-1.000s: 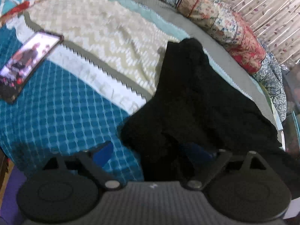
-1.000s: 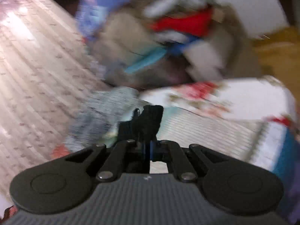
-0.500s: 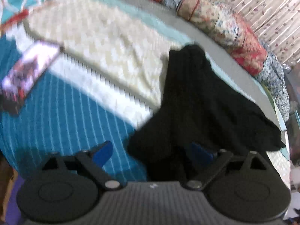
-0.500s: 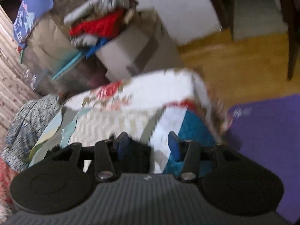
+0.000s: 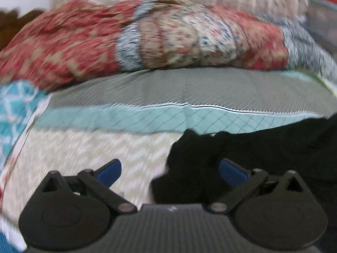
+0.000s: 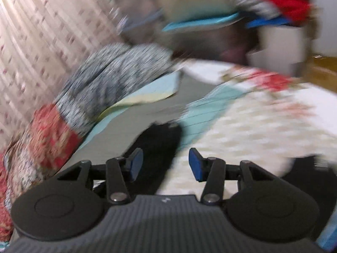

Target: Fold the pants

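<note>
On the patchwork quilted bedspread, with its cream chevron panel, pale teal band and grey strip, lies the crumpled black pair of pants. Taking the pants as the landmark, the left gripper sits at their near left end: its two blue-padded fingers are spread wide, and a bunched lobe of black cloth lies between them, nearer the right-hand pad, with nothing pinched. From that lobe the dark fabric runs off to the right and out of view, so the long axis appears to lie roughly crosswise to this gripper's pointing direction.

Seen from the right wrist, the right gripper also stands with its jaws parted, gripping nothing. A narrow tongue of the pants lies just ahead of and between its fingers, closer to the left pad, while another dark patch shows at the lower right edge of that view. Behind the pants, a rolled red-and-floral blanket lies along the far side of the bed. Both views are motion-blurred.

Both grippers look about equally near to cloth, so the coming move likely turns on each one closing on its own end before lifting and spreading the garment.
</note>
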A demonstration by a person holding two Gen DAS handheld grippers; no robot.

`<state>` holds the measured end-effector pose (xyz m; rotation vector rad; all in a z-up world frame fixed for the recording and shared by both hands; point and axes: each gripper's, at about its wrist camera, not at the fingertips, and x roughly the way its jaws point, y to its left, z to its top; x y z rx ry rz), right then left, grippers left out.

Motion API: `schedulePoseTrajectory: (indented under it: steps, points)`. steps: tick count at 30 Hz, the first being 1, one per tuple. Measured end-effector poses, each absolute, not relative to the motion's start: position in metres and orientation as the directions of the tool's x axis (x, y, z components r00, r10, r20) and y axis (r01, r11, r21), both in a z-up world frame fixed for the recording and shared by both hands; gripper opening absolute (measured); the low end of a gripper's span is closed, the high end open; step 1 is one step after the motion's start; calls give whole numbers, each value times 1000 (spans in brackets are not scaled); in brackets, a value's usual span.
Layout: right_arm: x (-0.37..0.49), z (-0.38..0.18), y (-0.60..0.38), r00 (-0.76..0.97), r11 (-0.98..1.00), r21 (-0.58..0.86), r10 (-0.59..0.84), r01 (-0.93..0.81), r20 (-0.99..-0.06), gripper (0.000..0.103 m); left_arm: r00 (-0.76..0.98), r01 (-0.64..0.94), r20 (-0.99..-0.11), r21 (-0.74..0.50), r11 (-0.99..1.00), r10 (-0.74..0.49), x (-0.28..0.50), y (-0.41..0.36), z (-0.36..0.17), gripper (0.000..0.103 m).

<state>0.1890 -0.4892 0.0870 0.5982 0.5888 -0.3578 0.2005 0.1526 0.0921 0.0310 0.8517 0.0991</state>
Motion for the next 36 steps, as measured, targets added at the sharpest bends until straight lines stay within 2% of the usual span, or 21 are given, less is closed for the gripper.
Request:
schedulePoseTrajectory:
  steps: [4,6,8,10,11,13,14,15,17,18,22,27,32,36]
  points:
    - [275,69,-466,730,780,397,-109,483,-674,54,638,-36,-758,150,988,138,241,127,60,101]
    - [318,54,-461,691,767,369,-131,525,-711,55,638,-21,-756,174,984,148,250,122,45,88]
    - [351,41,-455,656,767,318,-171,557,-736,58,620,0,-769,200,980,157,259,116,27,67]
    - [376,26,-453,604,761,251,-224,599,-765,66,607,8,-777,213,977,164,262,115,13,53]
    - [388,16,-455,570,743,222,-250,631,-782,66,605,9,-778,216,976,167,262,115,7,45]
    - [398,-1,-462,541,701,230,-259,675,-800,66,619,4,-767,217,976,168,259,117,0,39]
    - [404,-9,-467,543,680,254,-249,687,-802,65,631,1,-756,222,975,172,256,116,-1,32]
    - [405,-16,-470,547,672,274,-232,688,-804,62,638,1,-750,226,974,173,254,115,0,28]
    - [408,-21,-468,543,698,235,-258,677,-799,21,647,-4,-741,232,973,179,251,112,4,16]
    - [408,-21,-468,538,719,210,-261,662,-801,8,656,-13,-733,230,973,182,250,111,9,14]
    - [377,2,-478,599,708,285,-238,646,-765,7,726,-53,-665,202,978,177,230,107,40,12]
    - [305,63,-502,731,689,454,-163,565,-663,7,808,-87,-566,158,984,162,181,106,91,12]
    - [184,117,-535,842,648,611,-89,455,-533,7,869,-80,-480,103,992,120,102,106,131,12]
    - [76,123,-557,873,610,663,-100,433,-478,7,886,-33,-458,87,996,69,23,98,132,12]
